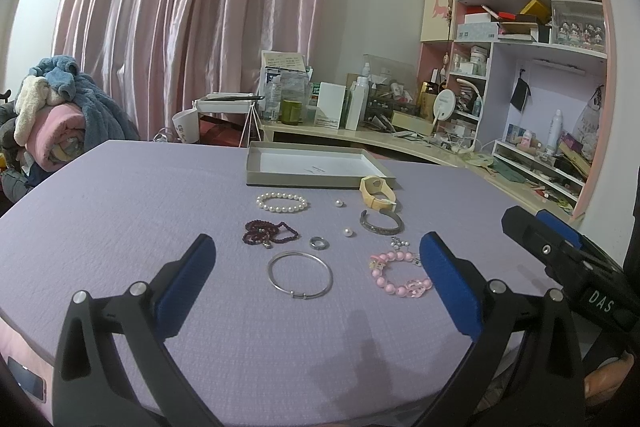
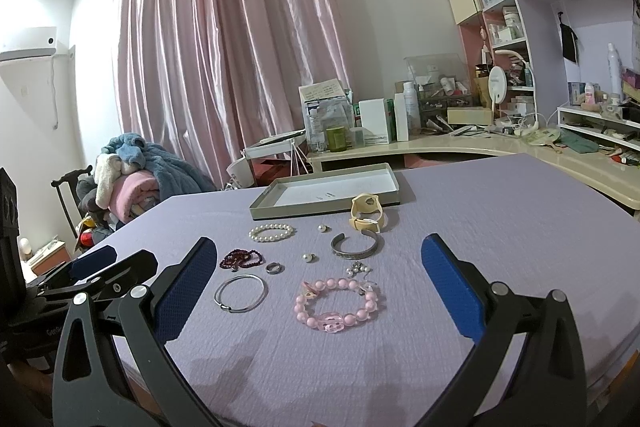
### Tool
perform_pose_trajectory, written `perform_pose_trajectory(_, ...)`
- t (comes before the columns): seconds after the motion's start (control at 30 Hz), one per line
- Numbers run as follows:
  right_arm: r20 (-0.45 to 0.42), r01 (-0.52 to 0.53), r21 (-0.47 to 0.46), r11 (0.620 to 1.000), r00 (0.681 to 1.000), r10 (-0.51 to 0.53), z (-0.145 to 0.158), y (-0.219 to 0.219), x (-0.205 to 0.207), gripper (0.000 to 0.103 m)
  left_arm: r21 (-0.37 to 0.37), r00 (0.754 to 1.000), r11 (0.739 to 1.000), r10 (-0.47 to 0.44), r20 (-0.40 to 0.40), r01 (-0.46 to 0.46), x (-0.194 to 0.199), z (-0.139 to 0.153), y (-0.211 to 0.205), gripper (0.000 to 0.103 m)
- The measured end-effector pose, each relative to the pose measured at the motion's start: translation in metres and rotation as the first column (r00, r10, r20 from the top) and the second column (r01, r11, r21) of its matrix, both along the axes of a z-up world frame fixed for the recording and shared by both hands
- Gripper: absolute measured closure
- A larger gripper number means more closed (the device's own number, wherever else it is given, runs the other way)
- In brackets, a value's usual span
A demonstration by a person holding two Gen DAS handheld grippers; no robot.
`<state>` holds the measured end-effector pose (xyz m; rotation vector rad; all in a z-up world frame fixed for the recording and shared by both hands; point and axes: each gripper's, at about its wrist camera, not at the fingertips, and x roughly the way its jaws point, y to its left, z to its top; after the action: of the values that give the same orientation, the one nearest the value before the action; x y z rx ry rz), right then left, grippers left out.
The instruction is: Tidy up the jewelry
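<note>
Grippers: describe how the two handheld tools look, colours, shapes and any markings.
The left gripper and right gripper match: black angular linkage arms with silver round pivot pins, and flat fingers faced with textured blue pads. White letters "DAS" mark the right one's black body in the left wrist view. No cables or sleeves show.

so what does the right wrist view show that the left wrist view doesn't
Only the right wrist view shows the white wall-mounted air conditioner and the dark wooden chair. Only the left wrist view shows the pink side panel of the shelf unit. Both show the shallow grey cardboard tray, the white pearl bracelet, the thin silver bangle, the pink bead bracelet, and each other's open gripper: left gripper, right gripper.
</note>
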<state>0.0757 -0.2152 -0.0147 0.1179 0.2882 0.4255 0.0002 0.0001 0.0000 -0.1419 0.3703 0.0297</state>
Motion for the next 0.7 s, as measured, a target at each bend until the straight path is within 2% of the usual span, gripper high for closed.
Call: perform_pose_trajectory(0.7,0.0,-0.001,0.002,1.0,1.0,0.001,0.0015,-0.0001,0.0009,0.001,-0.001,1.0,1.0,0.001,0.0,-0.001,0.0008,-0.0016,-0.0006,0.002)
